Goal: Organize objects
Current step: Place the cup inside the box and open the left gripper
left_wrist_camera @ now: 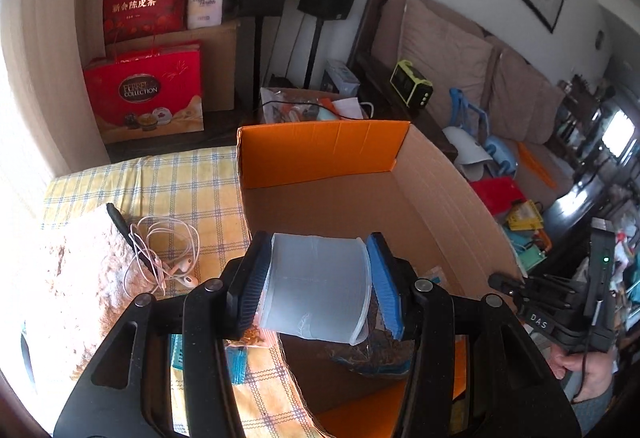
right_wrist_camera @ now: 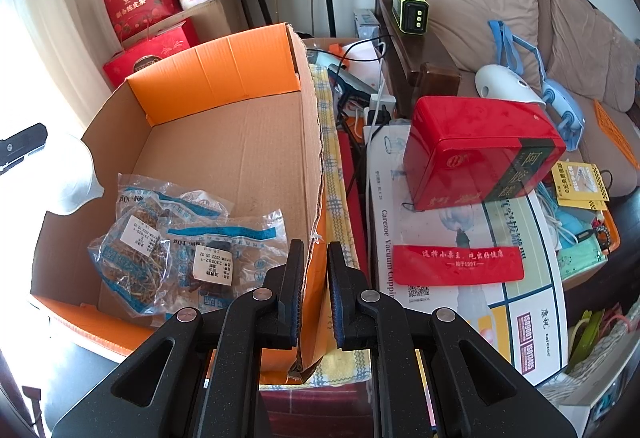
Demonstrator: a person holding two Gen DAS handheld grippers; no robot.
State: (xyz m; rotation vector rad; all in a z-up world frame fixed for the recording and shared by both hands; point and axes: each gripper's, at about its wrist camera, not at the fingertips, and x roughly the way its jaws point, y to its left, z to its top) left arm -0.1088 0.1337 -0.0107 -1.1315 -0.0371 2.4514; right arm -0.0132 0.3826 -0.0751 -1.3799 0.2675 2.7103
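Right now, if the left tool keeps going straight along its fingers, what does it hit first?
Probably the cardboard box. The left tool, holding a translucent white container, points down into the open box; its bare brown floor looks like the first thing in line. Depth is unclear, so the orange far wall is possible.

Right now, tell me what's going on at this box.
A person is packing things into a cardboard box. The left gripper holds a white plastic cup over the box. The right gripper is clamped on the box's side wall, steadying it. Some clear herb packets already lie inside; white earphones are on the checked cloth beside it.
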